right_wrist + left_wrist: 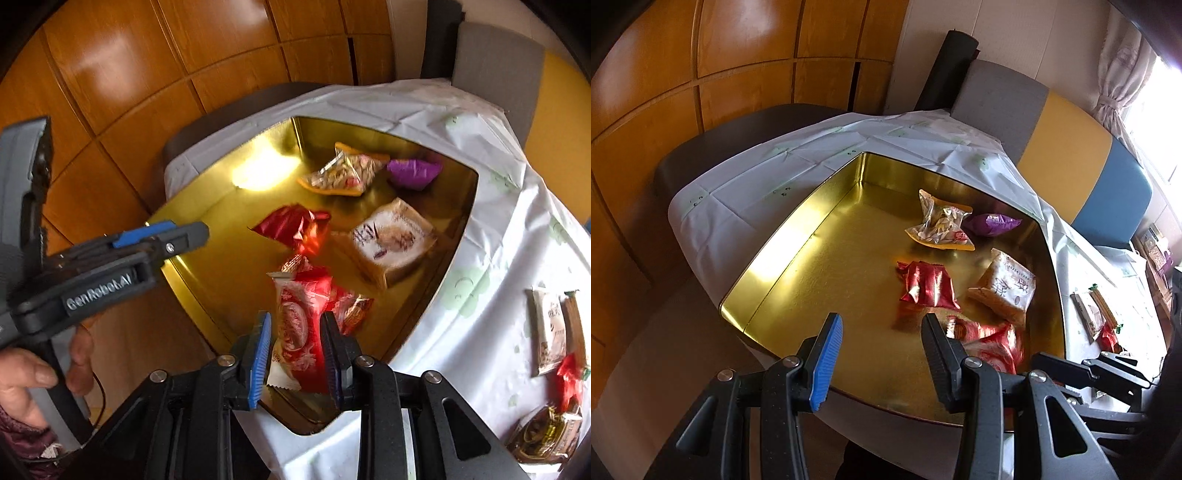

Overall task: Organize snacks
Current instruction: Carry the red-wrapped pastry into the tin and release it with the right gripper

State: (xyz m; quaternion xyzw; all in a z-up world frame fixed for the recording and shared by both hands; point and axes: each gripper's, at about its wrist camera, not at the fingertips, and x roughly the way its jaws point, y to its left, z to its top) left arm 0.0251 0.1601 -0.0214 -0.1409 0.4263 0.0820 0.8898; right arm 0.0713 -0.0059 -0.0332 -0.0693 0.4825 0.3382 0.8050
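Snack: red-and-white patterned snack packet (301,328), over gold metal tin's (798,236) near edge
Right gripper (295,347): clamped on packet
Left gripper (882,354): spread wide, holding nothing

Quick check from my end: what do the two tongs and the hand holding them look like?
Both tongs, left and right, are black plastic with silver pivot screws, one ribbed blue pad and one dark ribbed pad. The left tongs' side reads "GenRobot.AI" in white, above a grey handle with a thin dark cable. The bare hand shows a purplish patterned sleeve.
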